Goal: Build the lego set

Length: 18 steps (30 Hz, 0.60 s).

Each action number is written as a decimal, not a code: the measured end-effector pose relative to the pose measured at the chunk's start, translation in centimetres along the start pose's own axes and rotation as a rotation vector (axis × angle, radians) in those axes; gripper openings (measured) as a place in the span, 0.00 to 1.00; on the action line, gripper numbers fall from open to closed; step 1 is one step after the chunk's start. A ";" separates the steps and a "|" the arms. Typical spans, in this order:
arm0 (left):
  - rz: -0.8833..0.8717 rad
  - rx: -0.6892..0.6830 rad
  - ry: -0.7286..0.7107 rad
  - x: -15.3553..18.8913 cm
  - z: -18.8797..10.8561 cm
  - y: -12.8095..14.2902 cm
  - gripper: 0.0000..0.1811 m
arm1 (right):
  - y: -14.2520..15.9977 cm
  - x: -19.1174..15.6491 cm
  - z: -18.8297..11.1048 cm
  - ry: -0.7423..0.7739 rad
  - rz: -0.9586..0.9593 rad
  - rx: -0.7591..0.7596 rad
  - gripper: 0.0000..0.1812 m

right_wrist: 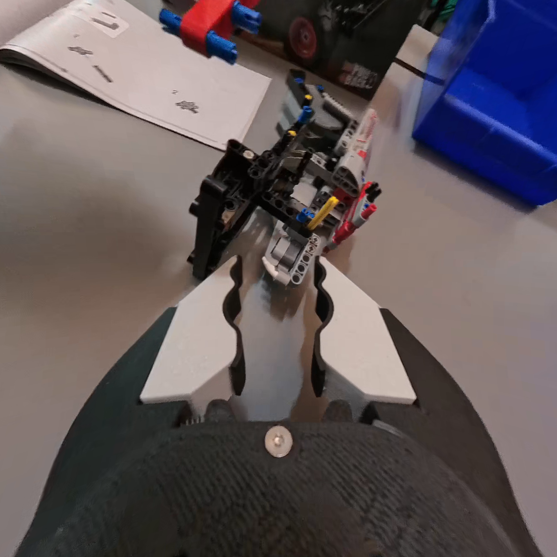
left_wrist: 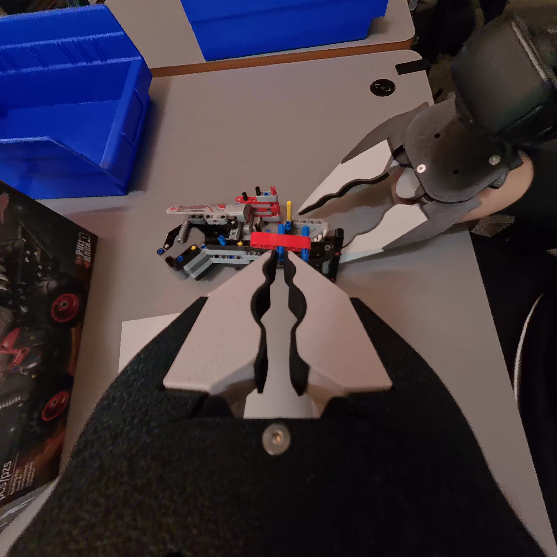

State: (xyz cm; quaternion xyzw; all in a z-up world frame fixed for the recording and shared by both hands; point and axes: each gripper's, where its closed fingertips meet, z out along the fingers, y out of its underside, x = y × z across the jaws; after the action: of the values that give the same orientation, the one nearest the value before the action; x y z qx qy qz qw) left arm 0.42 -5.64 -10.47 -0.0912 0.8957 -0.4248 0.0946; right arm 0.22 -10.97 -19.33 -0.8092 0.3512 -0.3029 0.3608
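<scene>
The half-built model (right_wrist: 289, 193) is seen resting on the bench (left_wrist: 271, 120), rigid but likely fragile; its rear frame is flanked by the wide-open right claw (right_wrist: 277, 265). A light red beam (left_wrist: 280, 240) is pinched by its blue pin in the left claw (left_wrist: 278, 254).

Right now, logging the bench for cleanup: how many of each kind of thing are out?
Blue bins: 2
Partly built lego model: 1
Red beam with blue pins: 1
Instruction booklet: 1
Lego box: 1
Total: 6
</scene>
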 end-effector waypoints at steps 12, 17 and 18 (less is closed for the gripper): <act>0.146 -0.119 0.038 4.0 1.6 -2.0 0.01 | -6.3 1.1 -9.8 0.063 -0.323 0.404 0.26; 0.202 -0.299 0.068 5.1 4.3 -1.7 0.01 | -5.5 -0.5 -7.6 0.158 -0.594 0.286 0.23; 0.197 -0.311 0.082 5.4 4.5 -1.9 0.01 | -5.1 -0.5 -7.1 0.155 -0.596 0.262 0.20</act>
State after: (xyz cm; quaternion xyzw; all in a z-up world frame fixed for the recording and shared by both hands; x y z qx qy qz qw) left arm -3.47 -11.48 -12.33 0.0009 0.9583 -0.2731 0.0839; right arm -3.56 -10.76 -11.45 -0.7975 0.0836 -0.4982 0.3298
